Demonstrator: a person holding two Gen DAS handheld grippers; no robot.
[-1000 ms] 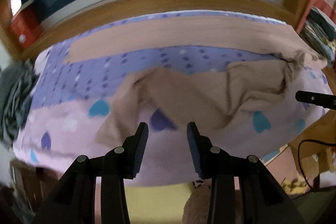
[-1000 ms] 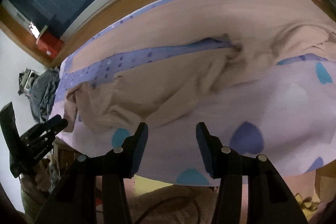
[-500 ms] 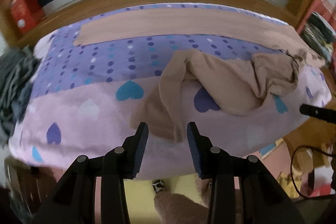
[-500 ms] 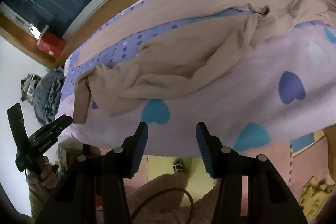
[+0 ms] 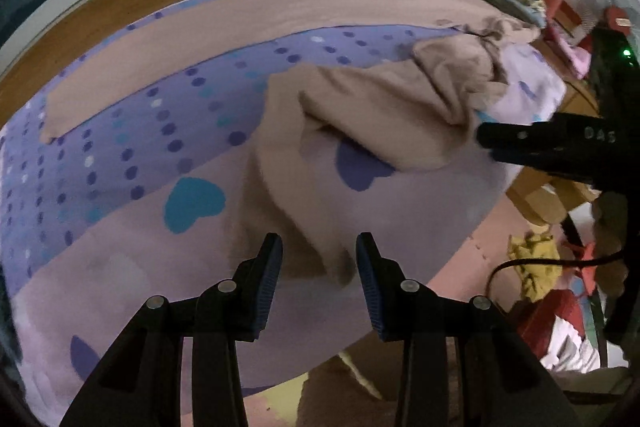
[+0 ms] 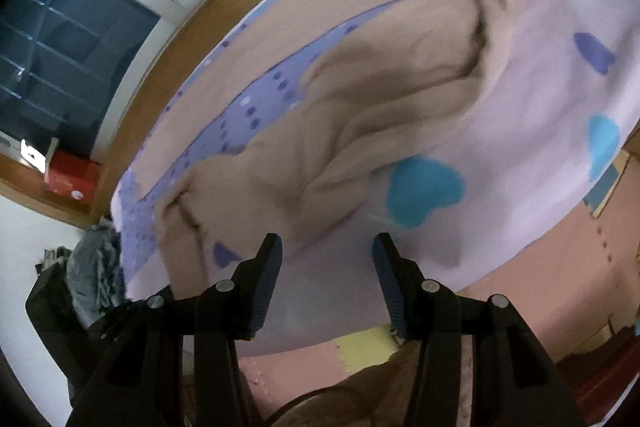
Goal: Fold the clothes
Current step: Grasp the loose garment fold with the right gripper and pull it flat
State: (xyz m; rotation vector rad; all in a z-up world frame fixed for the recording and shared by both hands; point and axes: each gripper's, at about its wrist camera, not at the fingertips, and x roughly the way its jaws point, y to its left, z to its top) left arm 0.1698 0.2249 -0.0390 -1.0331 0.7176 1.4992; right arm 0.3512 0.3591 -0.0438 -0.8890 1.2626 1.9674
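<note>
Beige garment (image 5: 384,107); bedsheet (image 5: 120,267) lilac w/ blue hearts, purple dotted band

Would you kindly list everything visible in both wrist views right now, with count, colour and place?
garment: one, beige, crumpled on the bed, one end near its front edge
bedsheet: one, lilac with hearts, purple dotted band, covering the bed
beige strip: one, flat along the bed's far side
window: dark, behind the bed
red box: one, on the wooden ledge
fan: one, white, far right
grey clothes: a heap, left of the bed
left tool: black, open, empty
right tool: black, open, empty
</note>
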